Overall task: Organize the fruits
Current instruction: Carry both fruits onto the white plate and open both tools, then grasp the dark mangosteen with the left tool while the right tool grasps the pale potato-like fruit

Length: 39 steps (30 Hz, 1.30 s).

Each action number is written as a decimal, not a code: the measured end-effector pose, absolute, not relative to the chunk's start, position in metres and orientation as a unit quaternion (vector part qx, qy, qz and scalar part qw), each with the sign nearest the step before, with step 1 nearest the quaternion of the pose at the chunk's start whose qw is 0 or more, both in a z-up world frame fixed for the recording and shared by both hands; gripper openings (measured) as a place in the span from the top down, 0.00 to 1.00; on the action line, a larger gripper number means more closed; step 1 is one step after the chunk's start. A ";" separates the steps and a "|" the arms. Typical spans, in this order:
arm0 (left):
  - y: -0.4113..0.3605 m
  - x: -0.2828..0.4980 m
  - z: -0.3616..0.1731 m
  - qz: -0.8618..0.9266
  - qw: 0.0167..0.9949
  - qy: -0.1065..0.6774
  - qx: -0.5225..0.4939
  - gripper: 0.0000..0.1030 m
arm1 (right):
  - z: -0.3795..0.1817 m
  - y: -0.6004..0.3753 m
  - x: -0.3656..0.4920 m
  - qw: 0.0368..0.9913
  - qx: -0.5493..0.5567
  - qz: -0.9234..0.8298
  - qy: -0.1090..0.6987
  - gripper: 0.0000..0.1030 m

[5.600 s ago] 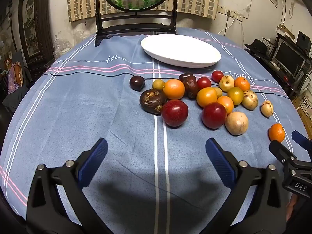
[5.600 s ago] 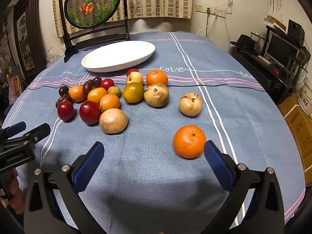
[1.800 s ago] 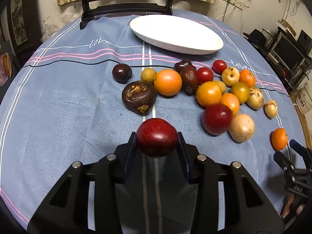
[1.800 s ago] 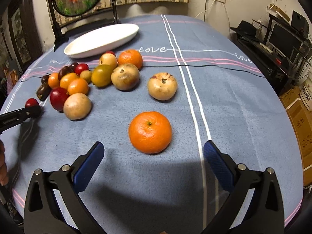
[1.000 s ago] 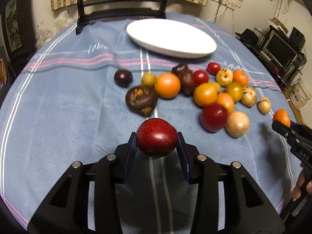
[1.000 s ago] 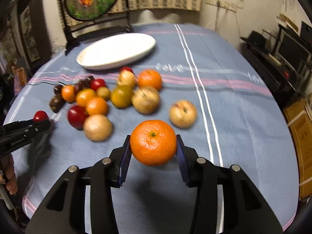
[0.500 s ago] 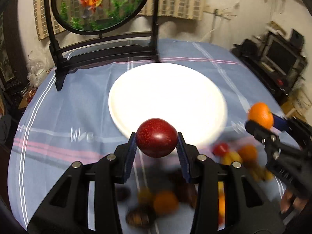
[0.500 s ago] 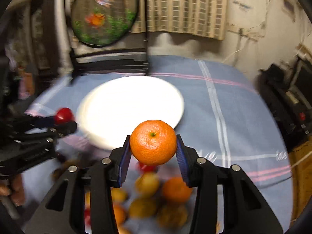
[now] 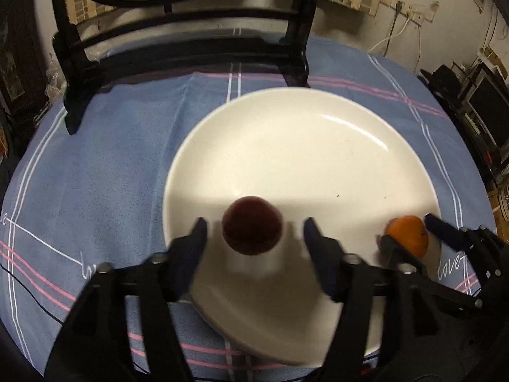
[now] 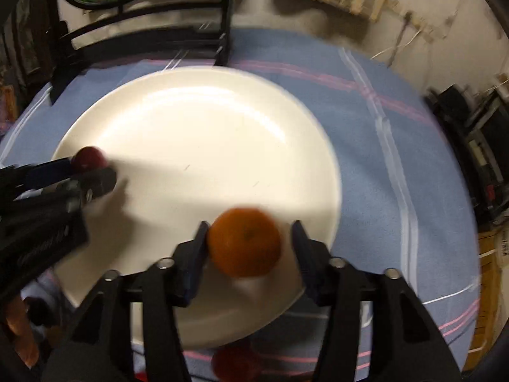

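1. While both grippers hang over the white plate (image 9: pixel 318 165), we see the jaws of each one opening.
2. Our left gripper (image 9: pixel 253 235) has its two fingers standing clear of the dark red fruit (image 9: pixel 252 225), with a gap on either side, so nothing is pressed; the fruit sits between them over the near left part of the plate.
3. From the right wrist view, that same red fruit (image 10: pixel 89 158) shows at the plate's left rim, beside the tip of the left gripper.
4. Our right gripper (image 10: pixel 249 243) has the orange (image 10: pixel 244 242) between its fingers; the left finger looks to be just touching it, the right finger stands apart, so the grip is released.
5. We see the orange over the near right part of the plate, close to the rim.
6. Whether either fruit rests on the plate or is in the air, we cannot tell; both are blurred.
7. Far behind the plate a black stand (image 9: pixel 178 47) sits on the blue cloth (image 9: pixel 95 165).
8. Near the plate's near edge, a blurred red fruit (image 10: pixel 235 364) lies on the cloth.
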State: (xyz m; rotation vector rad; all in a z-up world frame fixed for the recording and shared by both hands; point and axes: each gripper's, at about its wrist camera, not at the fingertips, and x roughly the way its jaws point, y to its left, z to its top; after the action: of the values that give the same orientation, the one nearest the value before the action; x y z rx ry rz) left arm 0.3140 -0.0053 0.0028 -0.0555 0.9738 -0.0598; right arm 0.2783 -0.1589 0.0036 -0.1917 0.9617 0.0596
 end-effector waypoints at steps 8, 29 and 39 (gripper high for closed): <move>0.004 0.255 0.047 -0.041 0.904 0.425 -0.007 0.21 | 0.044 -0.194 0.221 0.907 -0.055 0.054 0.414 0.36; 0.023 0.098 0.011 0.001 0.934 0.355 0.042 0.10 | 0.006 -0.234 0.032 0.894 0.026 0.137 0.427 0.36; 0.034 0.097 0.007 -0.042 0.926 0.374 0.014 0.09 | -0.009 -0.198 0.033 0.880 -0.054 0.154 0.446 0.36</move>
State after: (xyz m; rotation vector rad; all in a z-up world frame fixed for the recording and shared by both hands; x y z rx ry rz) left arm 0.0968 0.0343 0.0072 0.0294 0.7670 -0.0855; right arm 0.0333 -0.1980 -0.0090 -0.1125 0.9305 0.3211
